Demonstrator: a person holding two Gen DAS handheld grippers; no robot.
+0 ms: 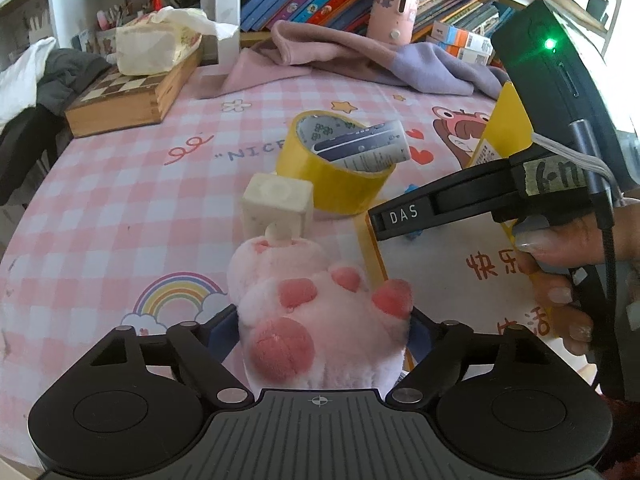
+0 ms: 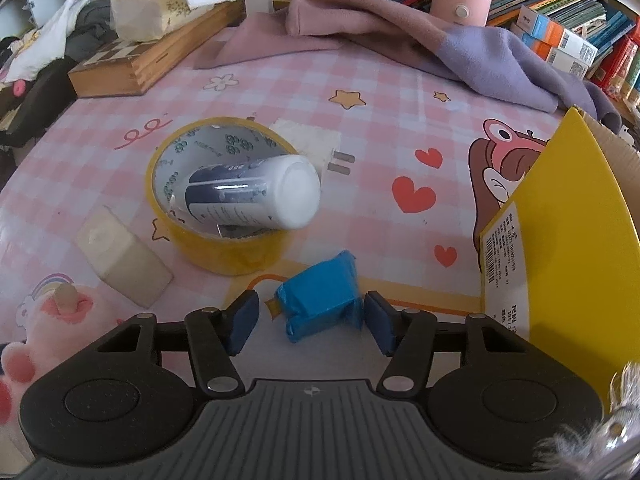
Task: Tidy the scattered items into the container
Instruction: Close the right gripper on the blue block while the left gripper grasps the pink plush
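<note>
1. At the bottom centre of the left wrist view, the left gripper [image 1: 322,332] stands fairly wide around a pink plush paw [image 1: 320,312]; its blue pads hug the fur on both sides, so it appears to hold the paw.
2. At the bottom centre of the right wrist view, the right gripper [image 2: 306,322] is narrow around a blue packet [image 2: 320,296]. The right pad touches it; a slight gap shows on the left, so the grip looks incomplete.
3. The yellow box [image 2: 560,240], likely the container, stands at the right edge.
4. Risks: the soft plush could slip out; the packet could pivot away; the bottle [image 2: 256,196] leaning in the tape roll [image 2: 224,240] could topple if nudged.
</note>
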